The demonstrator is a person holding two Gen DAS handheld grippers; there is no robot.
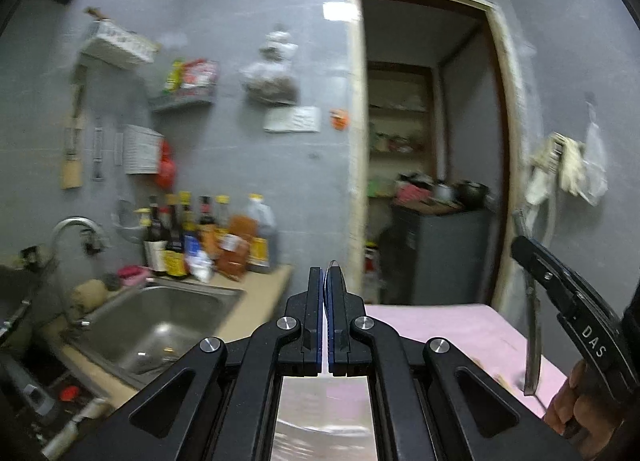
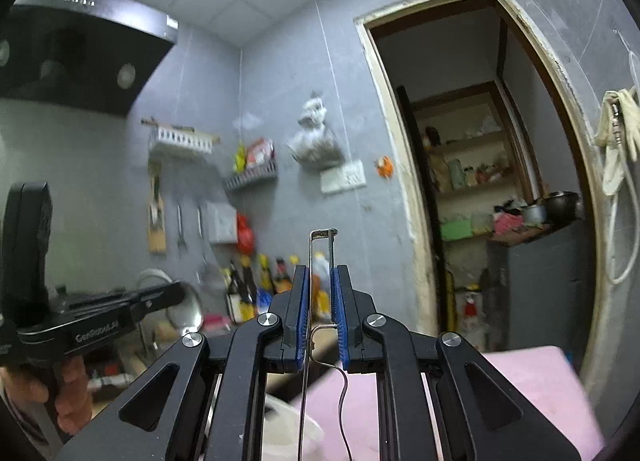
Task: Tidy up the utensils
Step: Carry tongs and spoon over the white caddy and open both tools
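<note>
White letters "DAS" on the black handle of the right gripper point(image 1: 520, 251), at the right edge of the left wrist view. White letters on the black body of the left gripper point(image 2: 176, 293), in the right wrist view: blurry, something like "GenRobot", not sure of every letter. Labels on the bottles point(image 1: 192, 237) by the sink too blurred to read. Paper sheet point(image 1: 292, 119) on the wall with marks too small to read. Packets on the wall shelf point(image 1: 192, 75) also too blurred to read.
</note>
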